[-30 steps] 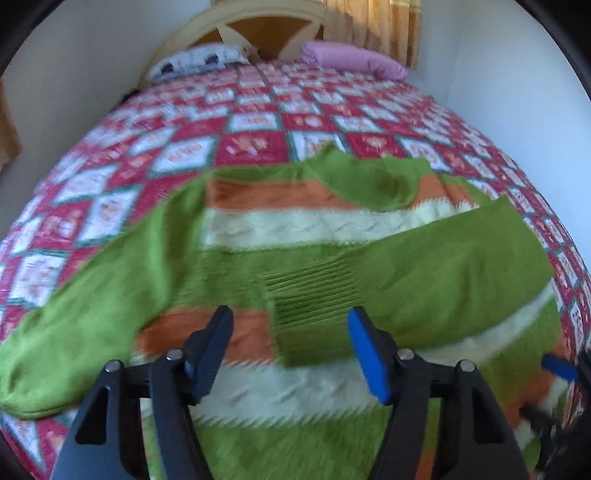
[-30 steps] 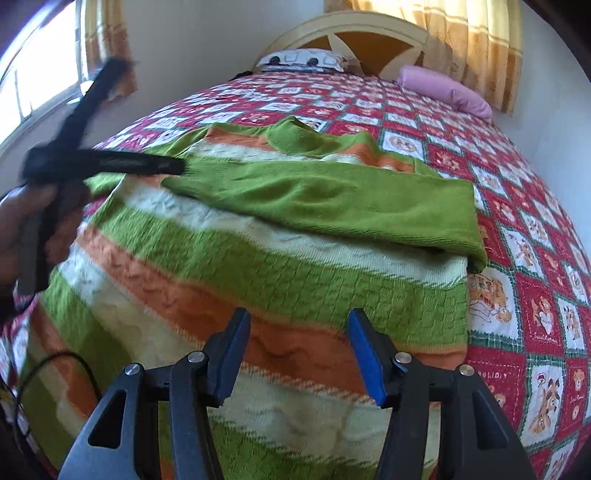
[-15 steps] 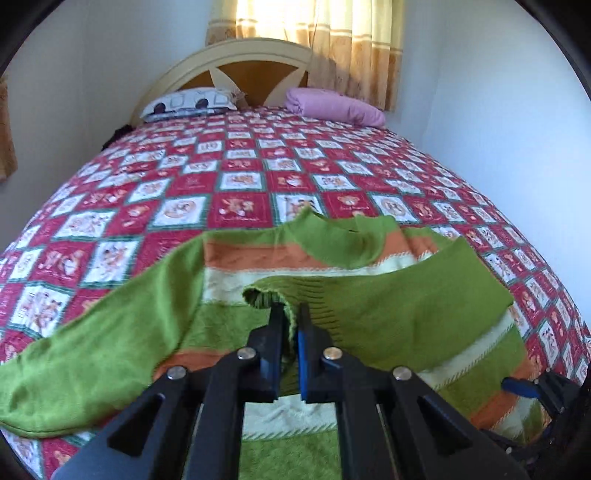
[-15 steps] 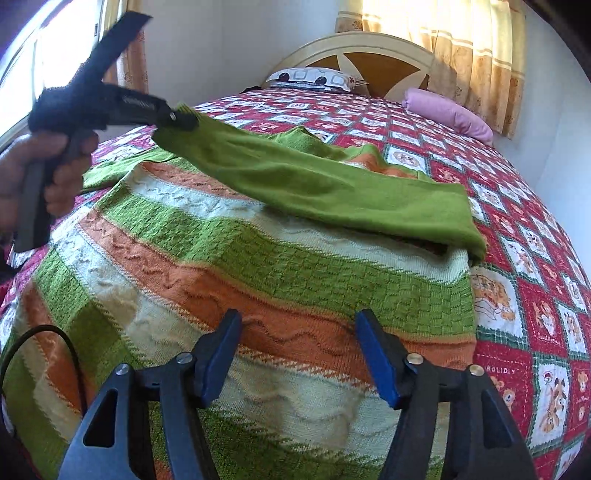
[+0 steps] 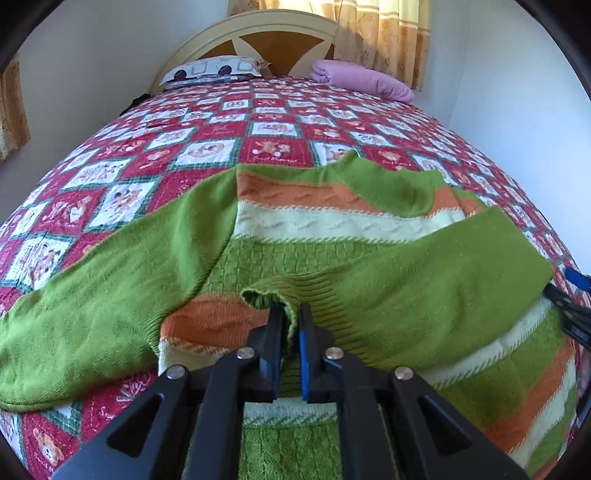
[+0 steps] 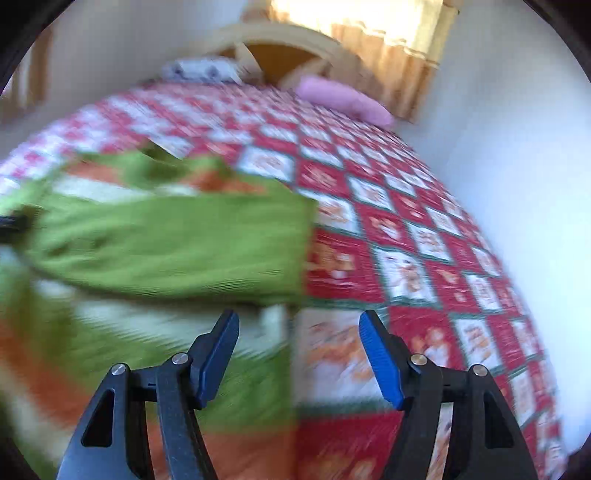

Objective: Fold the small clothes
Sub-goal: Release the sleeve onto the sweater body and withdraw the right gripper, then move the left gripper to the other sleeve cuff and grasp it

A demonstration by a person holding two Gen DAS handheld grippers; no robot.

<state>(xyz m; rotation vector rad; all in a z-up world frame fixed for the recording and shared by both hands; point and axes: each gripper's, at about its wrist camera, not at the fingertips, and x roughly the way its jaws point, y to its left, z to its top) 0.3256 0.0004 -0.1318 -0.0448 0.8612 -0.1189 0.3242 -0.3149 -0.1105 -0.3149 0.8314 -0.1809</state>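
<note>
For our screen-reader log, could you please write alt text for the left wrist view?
The left gripper is shut on the ribbed cuff of a green, orange and cream striped knitted sweater, its sleeve folded across the body, on a red patchwork quilt.

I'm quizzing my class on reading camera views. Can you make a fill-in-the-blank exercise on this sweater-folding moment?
1. The left hand-held gripper is shut on the ribbed ____ of a sleeve.
2. The right hand-held gripper is ____ and holds nothing.
3. The striped sweater lies on a ____ quilt.
4. The pillow nearest the curtain is ____.

Missing words: cuff; open; patchwork; pink
</note>
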